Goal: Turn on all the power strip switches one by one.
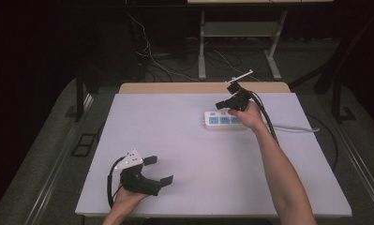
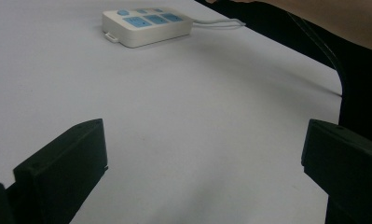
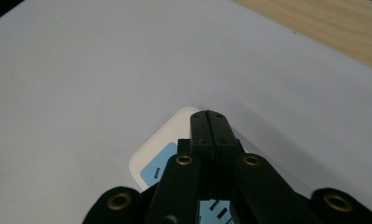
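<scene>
A white power strip (image 1: 220, 120) with blue sockets lies at the back middle of the pale mat. In the left gripper view the power strip (image 2: 146, 25) sits far off, its white cord running right. My right gripper (image 1: 222, 104) hovers just above the strip's left end, jaws pressed together with nothing between them. In the right gripper view the right gripper (image 3: 210, 116) points over the strip's rounded end (image 3: 153, 156). My left gripper (image 1: 159, 169) rests near the front left edge with its jaws wide apart and empty; its fingers (image 2: 62, 168) frame bare mat.
The mat (image 1: 175, 140) covers a wooden table whose bare strip (image 1: 175, 87) shows at the back. The strip's white cord (image 1: 295, 129) trails right off the table. Black cables hang from the right gripper along the forearm (image 1: 280, 173). Dark floor and table legs lie beyond.
</scene>
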`<state>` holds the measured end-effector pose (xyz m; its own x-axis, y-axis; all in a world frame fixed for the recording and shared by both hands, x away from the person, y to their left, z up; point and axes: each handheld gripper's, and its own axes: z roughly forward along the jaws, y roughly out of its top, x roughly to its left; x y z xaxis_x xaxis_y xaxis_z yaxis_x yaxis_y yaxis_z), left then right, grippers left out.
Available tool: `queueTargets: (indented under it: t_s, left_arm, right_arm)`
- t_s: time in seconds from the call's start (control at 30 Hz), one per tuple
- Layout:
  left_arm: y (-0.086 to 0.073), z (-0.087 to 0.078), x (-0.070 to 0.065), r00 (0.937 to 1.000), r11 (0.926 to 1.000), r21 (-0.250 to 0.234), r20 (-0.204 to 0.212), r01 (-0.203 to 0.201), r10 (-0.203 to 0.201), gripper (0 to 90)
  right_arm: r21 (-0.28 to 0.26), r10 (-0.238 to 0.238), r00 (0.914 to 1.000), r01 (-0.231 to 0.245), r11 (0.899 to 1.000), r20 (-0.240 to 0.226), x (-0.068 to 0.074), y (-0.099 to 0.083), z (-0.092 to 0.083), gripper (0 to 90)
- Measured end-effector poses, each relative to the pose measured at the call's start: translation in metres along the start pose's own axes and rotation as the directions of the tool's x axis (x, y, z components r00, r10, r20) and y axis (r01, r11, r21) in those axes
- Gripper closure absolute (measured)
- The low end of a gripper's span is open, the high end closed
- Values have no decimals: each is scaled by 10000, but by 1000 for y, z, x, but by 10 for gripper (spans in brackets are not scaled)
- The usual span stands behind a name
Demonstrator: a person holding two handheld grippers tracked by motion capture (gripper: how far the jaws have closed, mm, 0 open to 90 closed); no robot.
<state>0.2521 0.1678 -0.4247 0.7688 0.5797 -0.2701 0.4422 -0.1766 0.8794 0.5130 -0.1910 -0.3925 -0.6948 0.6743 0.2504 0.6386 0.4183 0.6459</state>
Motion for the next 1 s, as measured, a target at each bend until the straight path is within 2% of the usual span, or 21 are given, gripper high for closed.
queueTargets:
  t_s: [0.7, 1.0]
  left_arm:
    - [0, 0, -1, 10000, 10000, 11, -17, -18, 18, 0]
    - [0, -1, -1, 10000, 10000, 30, -24, -65, 65, 0]
  right_arm:
    - [355, 177, 9998, -182, 9992, 135, 1, -5, 28, 900]
    - [338, 228, 9995, -235, 9992, 223, 0, -6, 30, 900]
